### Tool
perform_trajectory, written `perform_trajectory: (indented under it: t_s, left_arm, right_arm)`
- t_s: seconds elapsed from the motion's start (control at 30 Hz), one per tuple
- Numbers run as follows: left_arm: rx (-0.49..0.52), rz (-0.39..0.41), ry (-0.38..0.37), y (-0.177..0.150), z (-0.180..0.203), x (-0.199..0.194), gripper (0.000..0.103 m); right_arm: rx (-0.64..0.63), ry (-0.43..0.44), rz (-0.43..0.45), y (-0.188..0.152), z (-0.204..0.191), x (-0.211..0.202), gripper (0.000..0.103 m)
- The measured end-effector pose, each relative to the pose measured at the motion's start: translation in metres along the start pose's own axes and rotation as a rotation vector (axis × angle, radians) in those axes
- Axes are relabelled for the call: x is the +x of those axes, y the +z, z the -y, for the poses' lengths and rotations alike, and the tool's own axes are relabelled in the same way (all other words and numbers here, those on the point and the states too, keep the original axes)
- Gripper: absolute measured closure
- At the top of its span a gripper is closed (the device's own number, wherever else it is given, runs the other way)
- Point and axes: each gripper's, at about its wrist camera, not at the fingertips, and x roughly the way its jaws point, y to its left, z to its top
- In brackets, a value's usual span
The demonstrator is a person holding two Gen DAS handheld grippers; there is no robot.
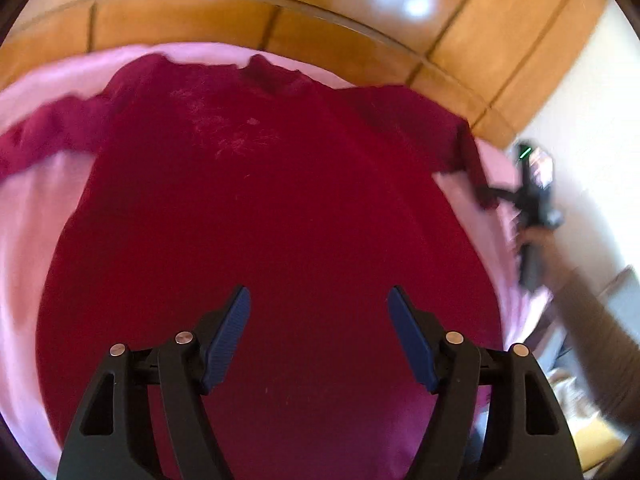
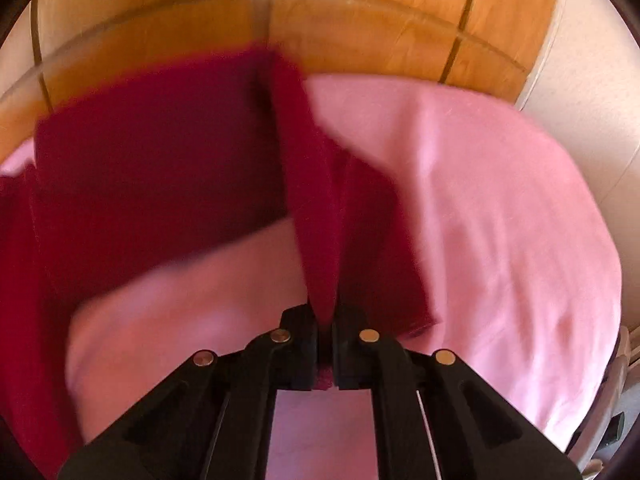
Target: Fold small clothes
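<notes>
Left wrist view: dark red T-shirt [image 1: 256, 208] spread flat on pink sheet [image 1: 24, 240] (wooden headboard [image 1: 180, 20] behind); left gripper [image 1: 319, 312] gapes empty, right gripper [image 2: 327, 316] pinches its sleeve.

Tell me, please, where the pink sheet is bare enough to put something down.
A wide bare patch of pink sheet lies right of the lifted sleeve, out to the bed's edge. A narrower strip borders the red shirt on its left. The middle is covered.

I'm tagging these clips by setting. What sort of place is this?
Probably a bedroom at home: a dark red shirt lies spread on a pink sheet, seemingly a bed, against a wooden panelled headboard.
</notes>
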Motion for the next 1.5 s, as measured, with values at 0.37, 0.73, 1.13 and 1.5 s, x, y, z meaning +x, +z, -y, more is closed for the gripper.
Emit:
perform_trajectory:
  t_s: [0.37,0.73,1.13,1.5]
  left_arm:
    - [-0.062,-0.052,-0.055,0.004,-0.010,0.035,0.029]
    - [-0.108,-0.047,-0.084,0.008,-0.019,0.019,0.021]
    - [-0.551,0.283,0.142,0.002,-0.200,-0.111,0.003]
    - [-0.864,0.336,0.373,-0.011,-0.367,-0.189,0.038]
  right_arm:
    - [0.135,-0.129,0.148,0.060,0.128,-0.072,0.099]
    - [0.222,-0.275,-0.151,0.032,0.163,0.079,0.064]
    - [-0.013,0.163,0.158,0.030,-0.016,-0.083,0.004]
    - [-0.348,0.487,-0.088,-0.061,-0.237,-0.066,0.003]
